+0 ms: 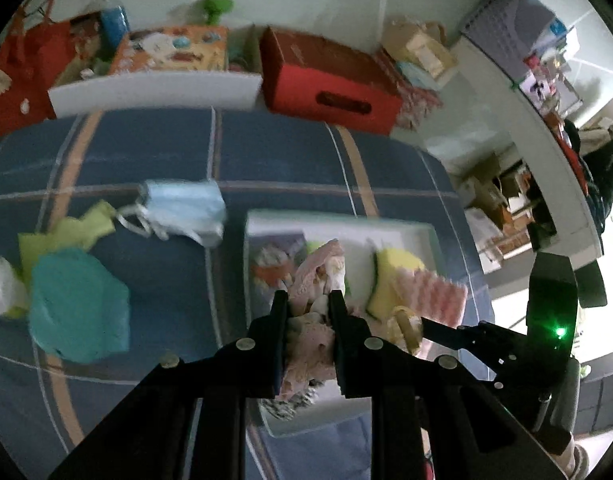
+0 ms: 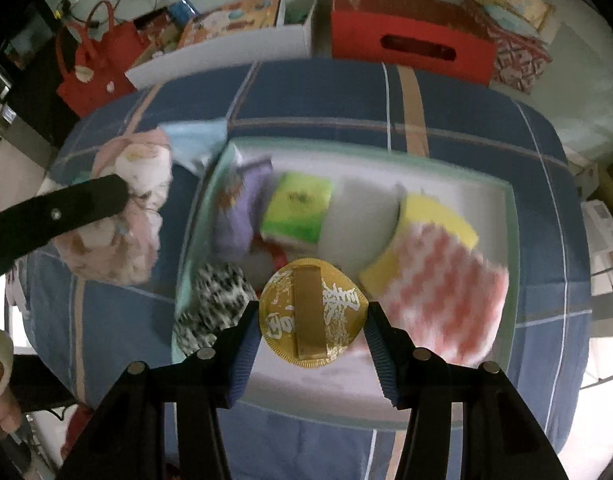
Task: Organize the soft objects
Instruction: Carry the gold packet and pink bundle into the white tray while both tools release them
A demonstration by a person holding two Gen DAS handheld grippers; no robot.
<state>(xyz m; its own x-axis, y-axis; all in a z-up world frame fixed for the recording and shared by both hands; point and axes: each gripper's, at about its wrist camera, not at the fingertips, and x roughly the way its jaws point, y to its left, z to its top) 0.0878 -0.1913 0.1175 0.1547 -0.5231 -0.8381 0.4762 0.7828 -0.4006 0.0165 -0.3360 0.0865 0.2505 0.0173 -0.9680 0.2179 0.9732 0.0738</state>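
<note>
My left gripper [image 1: 308, 298] is shut on a pink and white cloth bundle [image 1: 310, 336], held above the white tray [image 1: 418, 229]. The bundle also shows in the right wrist view [image 2: 126, 216] at the left, beside the tray [image 2: 510, 216]. My right gripper [image 2: 312, 316] is shut on a gold round packet [image 2: 312, 314], held over the tray's near side. In the tray lie a yellow sponge [image 2: 438, 220], a pink-patterned cloth [image 2: 442, 304], a green pack [image 2: 300, 210], a purple sock [image 2: 242, 216] and a black-and-white cloth [image 2: 214, 304].
On the blue plaid cover lie a blue face mask [image 1: 186, 210], a teal cloth [image 1: 78, 308], a yellow-green cloth [image 1: 62, 236] and a white item [image 1: 0, 288]. A red box [image 1: 330, 80] and a white bin [image 1: 154, 90] stand behind.
</note>
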